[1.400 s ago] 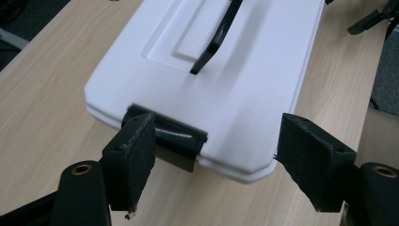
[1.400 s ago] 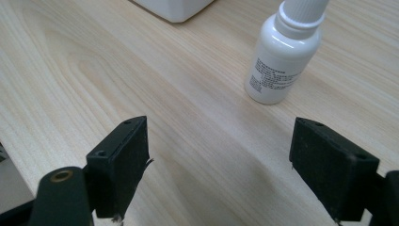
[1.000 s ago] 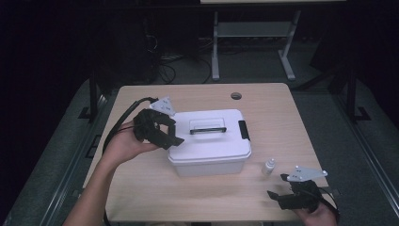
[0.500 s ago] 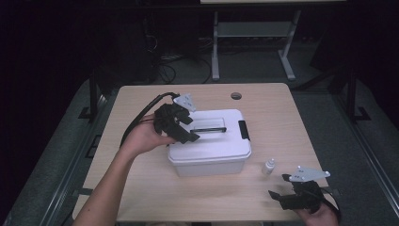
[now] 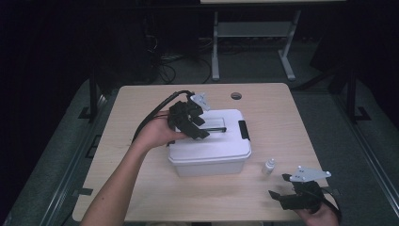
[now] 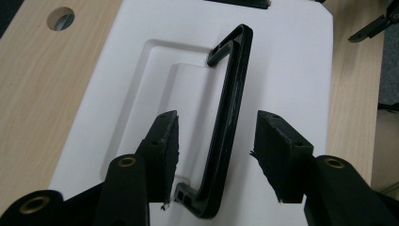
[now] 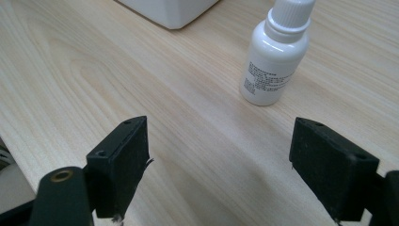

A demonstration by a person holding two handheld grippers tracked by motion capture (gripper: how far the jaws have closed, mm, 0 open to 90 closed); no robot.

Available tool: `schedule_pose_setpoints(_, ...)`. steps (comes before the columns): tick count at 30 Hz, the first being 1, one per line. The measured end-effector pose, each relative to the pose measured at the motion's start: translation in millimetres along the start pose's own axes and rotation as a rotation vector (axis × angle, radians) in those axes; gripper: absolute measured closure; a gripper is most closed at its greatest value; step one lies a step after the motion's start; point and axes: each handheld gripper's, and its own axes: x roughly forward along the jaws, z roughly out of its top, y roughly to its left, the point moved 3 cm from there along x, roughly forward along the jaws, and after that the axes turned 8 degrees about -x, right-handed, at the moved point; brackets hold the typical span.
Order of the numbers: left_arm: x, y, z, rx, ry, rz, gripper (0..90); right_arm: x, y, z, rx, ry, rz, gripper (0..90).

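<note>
High view: at the left, the left gripper [image 5: 200, 126] hangs over the lid of the white storage box [image 5: 211, 153] in the middle of the table [image 5: 141, 188]. Its jaws, which have just been closing, stand about half open astride the box's black carry handle [image 6: 226, 127], a gap on each side. Right of the box stands a small white dropper bottle [image 5: 268, 166]; the right gripper [image 5: 282, 194] rests near the table's front right corner, jaws wide and empty.
</note>
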Motion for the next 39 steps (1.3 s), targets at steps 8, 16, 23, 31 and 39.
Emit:
schedule_pose_setpoints(8, 11.3, 0.7, 7.5, 0.022, 0.028, -0.015, 62.0, 1.9, 1.4, 1.2, -0.012, 0.003, 0.008, 19.7)
schedule_pose_setpoints(16, 14.2, 10.2, 12.5, -0.010, 0.035, -0.021, 68.4, 0.4, 0.9, 2.0, -0.012, -0.004, -0.002, 19.4)
schedule_pose_setpoints(23, 14.9, 14.6, 14.9, -0.007, 0.047, -0.033, 73.4, -0.4, 1.2, 1.3, -0.010, -0.001, -0.002, 19.5)
schedule_pose_setpoints(31, 15.8, 16.9, 18.5, 0.008, 0.068, -0.042, 78.2, -0.2, 0.9, 0.8, -0.010, -0.003, 0.002, 19.4)
schedule_pose_setpoints(39, 16.9, 18.8, 19.7, 0.021, 0.072, -0.078, 80.5, -0.3, 0.2, 0.8, -0.009, -0.006, 0.004, 19.3)
